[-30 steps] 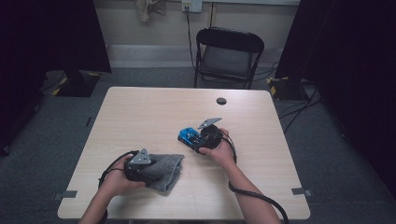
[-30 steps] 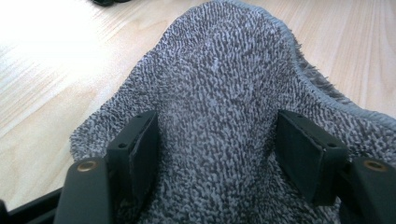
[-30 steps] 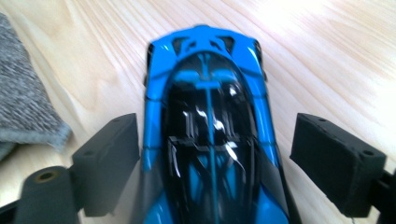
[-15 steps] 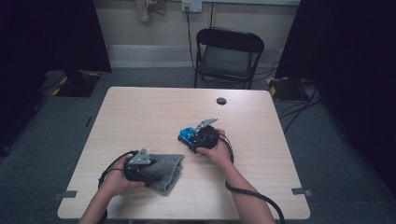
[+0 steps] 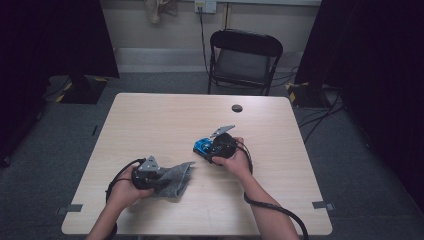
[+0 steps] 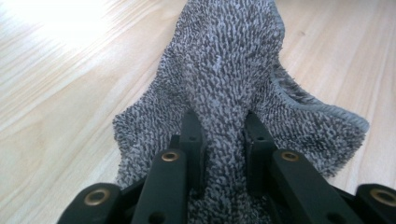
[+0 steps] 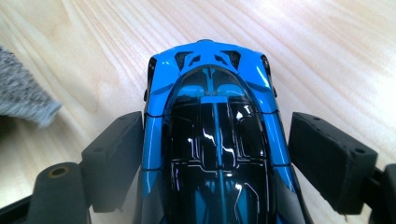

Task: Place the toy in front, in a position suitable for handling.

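A grey fuzzy cloth [image 5: 179,176] lies at the table's near left. My left gripper [image 5: 162,178] has just been closing, and its jaws now pinch a raised fold of that cloth [image 6: 229,60]; in the left gripper view the gripper [image 6: 222,128] has the fold squeezed tight between its pads. A blue and black toy car [image 5: 201,146] stands on the wood near the middle. My right gripper [image 5: 206,149] straddles it from behind, having closed a little onto it. In the right gripper view the car [image 7: 210,84] sits between the gripper [image 7: 215,156] pads, which rest against its sides.
The pale wooden table [image 5: 150,120] has a small black disc [image 5: 237,108] near its far edge. A black folding chair [image 5: 245,55] stands behind the table. A black cable [image 5: 272,210] trails from the right gripper over the near edge.
Hardly anything has moved in the high view. Both hands stay where they were, the left at the cloth and the right at the car.
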Demonstrator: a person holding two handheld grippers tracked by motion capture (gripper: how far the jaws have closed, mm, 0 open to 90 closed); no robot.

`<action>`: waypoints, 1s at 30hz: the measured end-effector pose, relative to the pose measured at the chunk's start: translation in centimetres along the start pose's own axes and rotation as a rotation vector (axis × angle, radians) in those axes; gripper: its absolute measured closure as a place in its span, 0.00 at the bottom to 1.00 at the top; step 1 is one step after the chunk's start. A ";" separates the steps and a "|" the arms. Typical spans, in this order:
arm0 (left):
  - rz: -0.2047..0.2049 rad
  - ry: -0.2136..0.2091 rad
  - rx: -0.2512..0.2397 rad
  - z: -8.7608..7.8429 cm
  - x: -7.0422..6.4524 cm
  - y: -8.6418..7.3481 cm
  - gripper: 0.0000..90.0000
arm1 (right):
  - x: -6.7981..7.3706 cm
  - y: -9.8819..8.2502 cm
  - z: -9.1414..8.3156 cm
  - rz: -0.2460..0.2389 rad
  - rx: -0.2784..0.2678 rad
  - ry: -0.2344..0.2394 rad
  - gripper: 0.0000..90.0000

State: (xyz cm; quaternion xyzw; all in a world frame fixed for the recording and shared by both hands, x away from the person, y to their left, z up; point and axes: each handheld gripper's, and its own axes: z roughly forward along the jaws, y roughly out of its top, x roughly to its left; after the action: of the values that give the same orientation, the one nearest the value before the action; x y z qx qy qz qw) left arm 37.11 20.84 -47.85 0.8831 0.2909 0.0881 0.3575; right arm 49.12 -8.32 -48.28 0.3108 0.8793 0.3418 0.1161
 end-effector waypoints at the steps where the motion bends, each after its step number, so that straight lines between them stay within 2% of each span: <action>1: 0.001 0.009 -0.001 -0.1 0.0 0.0 0.83 | 0.0 -0.1 -0.1 0.002 -0.002 -0.007 0.21; 4: 0.012 0.006 0.009 -0.3 0.0 -0.1 0.83 | 0.1 -0.6 0.1 -0.009 0.007 -0.018 0.20; 13: -0.012 -0.003 0.010 -0.4 0.1 -0.2 0.83 | 0.0 -1.4 0.4 -0.011 0.001 -0.020 0.20; 14: -0.014 -0.006 0.013 -0.4 0.2 -0.1 0.83 | 0.0 -1.5 0.4 0.001 -0.004 -0.001 0.20; 17: -0.021 -0.004 0.015 -0.4 0.2 -0.1 0.83 | 0.0 -1.3 0.3 -0.002 0.015 0.003 0.20; 18: -0.013 0.000 0.015 -0.4 0.1 -0.1 0.83 | -0.1 -1.2 0.3 -0.005 0.016 0.003 0.20; 21: -0.023 0.004 0.012 -0.4 0.0 -0.1 0.83 | 0.0 -0.8 0.3 -0.009 0.015 -0.009 0.20; 23: -0.020 0.007 0.017 -0.5 0.1 -0.1 0.83 | -0.1 -0.6 0.4 0.003 0.015 0.002 0.19; 30: -0.028 0.010 0.015 -0.6 0.3 -0.2 0.83 | 0.0 0.5 0.8 -0.016 0.034 -0.009 0.18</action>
State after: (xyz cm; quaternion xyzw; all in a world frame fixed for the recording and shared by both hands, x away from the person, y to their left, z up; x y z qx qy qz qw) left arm 37.04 21.50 -47.52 0.8812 0.3056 0.0852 0.3506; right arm 49.72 -7.61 -48.56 0.3071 0.8869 0.3245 0.1173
